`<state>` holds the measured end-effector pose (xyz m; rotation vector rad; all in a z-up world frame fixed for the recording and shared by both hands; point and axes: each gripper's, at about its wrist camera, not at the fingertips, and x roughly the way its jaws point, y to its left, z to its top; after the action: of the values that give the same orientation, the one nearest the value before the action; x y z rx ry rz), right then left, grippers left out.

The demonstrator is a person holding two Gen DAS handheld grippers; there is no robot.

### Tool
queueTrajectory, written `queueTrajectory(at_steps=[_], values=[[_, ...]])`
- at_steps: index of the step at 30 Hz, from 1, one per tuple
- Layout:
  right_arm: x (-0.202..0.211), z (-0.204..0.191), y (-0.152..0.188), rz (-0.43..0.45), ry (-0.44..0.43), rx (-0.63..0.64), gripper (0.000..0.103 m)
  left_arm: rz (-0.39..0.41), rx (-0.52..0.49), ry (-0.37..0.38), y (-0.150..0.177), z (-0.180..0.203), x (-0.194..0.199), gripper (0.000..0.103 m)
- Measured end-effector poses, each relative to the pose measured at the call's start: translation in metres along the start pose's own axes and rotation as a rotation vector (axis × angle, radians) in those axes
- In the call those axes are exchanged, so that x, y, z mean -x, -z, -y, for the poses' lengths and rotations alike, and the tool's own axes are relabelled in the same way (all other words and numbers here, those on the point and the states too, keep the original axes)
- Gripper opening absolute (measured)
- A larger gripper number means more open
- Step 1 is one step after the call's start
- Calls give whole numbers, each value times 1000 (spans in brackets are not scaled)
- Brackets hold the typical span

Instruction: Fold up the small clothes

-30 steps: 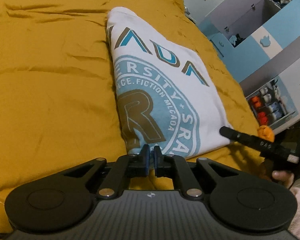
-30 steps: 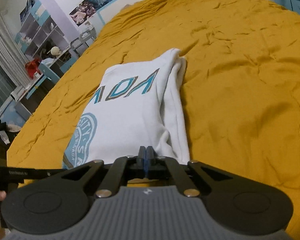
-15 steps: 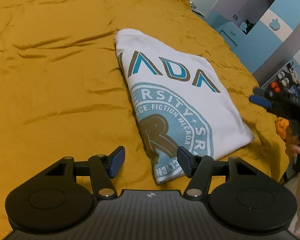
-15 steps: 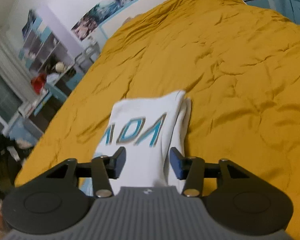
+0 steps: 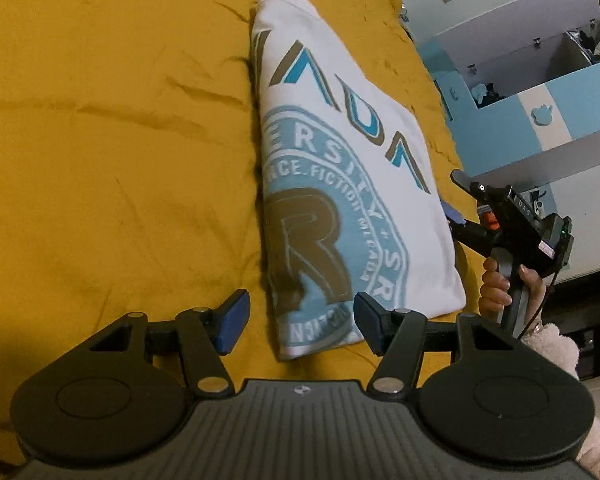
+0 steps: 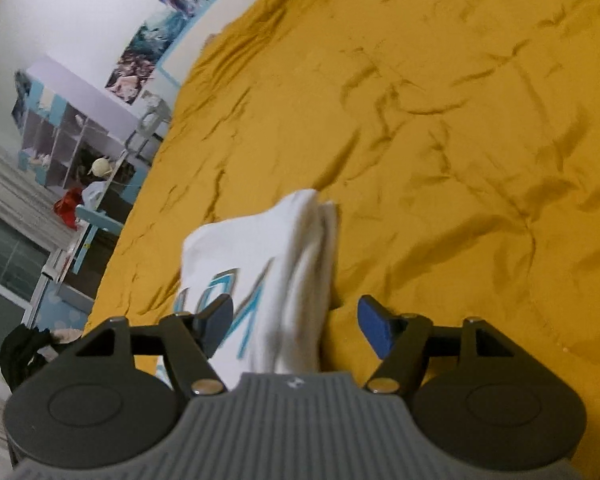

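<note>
Lying folded, one white shirt [image 5: 340, 168] (printed) on one yellow bedspread [image 5: 112, 152].

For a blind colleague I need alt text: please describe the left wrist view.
A folded white T-shirt with a blue and brown print lies on a mustard bedspread. The left tongs stand open in front of its near corner, not touching it. At the right edge, a hand holds the right tongs beside the shirt.
</note>
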<state>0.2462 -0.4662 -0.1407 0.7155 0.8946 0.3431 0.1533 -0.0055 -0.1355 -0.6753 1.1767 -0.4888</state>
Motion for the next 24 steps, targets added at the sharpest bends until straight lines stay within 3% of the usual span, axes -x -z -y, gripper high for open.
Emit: queueTrajectory(at_steps=[4,7,14,20,22,24], values=[[-16,10,-8,-27,-34,-18,67,-20,22,42,-3,1,-9,70],[-32,14,-16,-43,-73,-54,68,-29,94,96,-5,1,-17,71],[-83,10,-29,-106,-139,-57,73,-76,53,79,-9,13,-32,80],[-118,5,-37,-109,-195,-62,76,-100,175,155,-18,-5,-42,80],[-122,6,-36,-109,-210,-57,75,-97,161,149,-16,2,-42,78],[-123,8,-35,-105,-189,-45,57,-87,119,155,-13,12,-39,70]])
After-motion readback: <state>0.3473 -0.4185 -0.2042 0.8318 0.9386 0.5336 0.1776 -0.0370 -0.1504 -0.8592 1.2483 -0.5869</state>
